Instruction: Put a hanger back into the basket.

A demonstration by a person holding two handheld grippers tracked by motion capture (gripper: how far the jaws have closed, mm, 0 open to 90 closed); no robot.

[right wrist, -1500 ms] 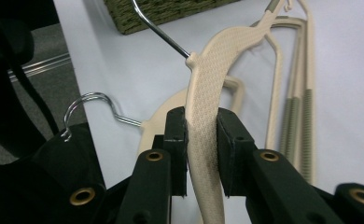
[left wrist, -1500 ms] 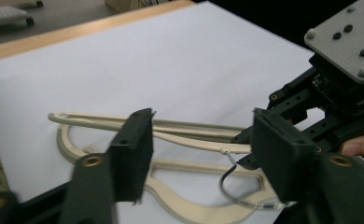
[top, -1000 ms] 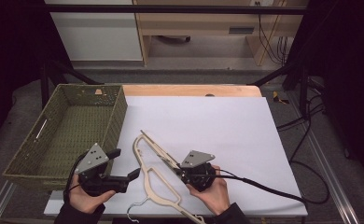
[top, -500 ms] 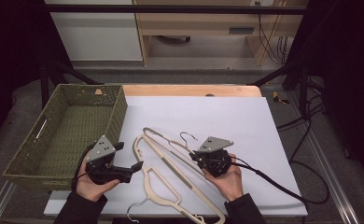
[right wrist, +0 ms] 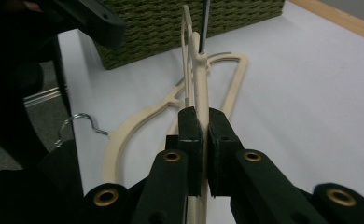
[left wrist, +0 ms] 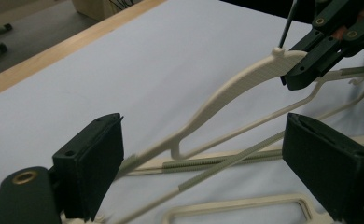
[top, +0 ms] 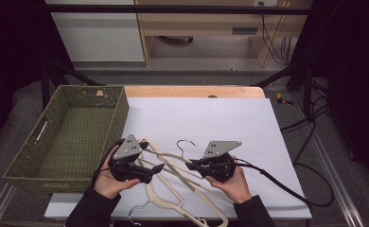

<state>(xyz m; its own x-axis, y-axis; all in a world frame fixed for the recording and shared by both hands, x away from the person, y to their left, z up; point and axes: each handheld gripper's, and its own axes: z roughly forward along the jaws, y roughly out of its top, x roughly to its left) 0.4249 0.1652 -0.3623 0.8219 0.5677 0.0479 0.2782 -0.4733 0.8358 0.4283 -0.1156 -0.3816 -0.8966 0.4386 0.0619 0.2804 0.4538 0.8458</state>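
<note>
Clamping the cream hanger [right wrist: 199, 95] near its hook, your right hand-held gripper [right wrist: 201, 135] holds it tilted above the table [top: 230, 118]. Your left hand-held gripper [left wrist: 203, 172], jaws wide but just narrowing, straddles its arm unpressed. Second hanger [top: 171, 201] lies beneath; basket [top: 59, 137] left.

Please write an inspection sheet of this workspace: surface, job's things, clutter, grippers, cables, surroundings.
Surface: white sheet on a wooden table.
Job's things: cream hangers in a loose pile; the lifted hanger is raised off the flat hangers. Woven basket at the table's left, nothing seen inside.
Clutter: nothing seen.
Grippers: right gripper shut on the lifted hanger near its hook; left gripper, jaws wide and just closing, straddles the hanger's other end without pressing it.
Cables: black cable trails from the right gripper across the sheet.
Surroundings: pale cabinet, wooden bench, floor cables.
</note>
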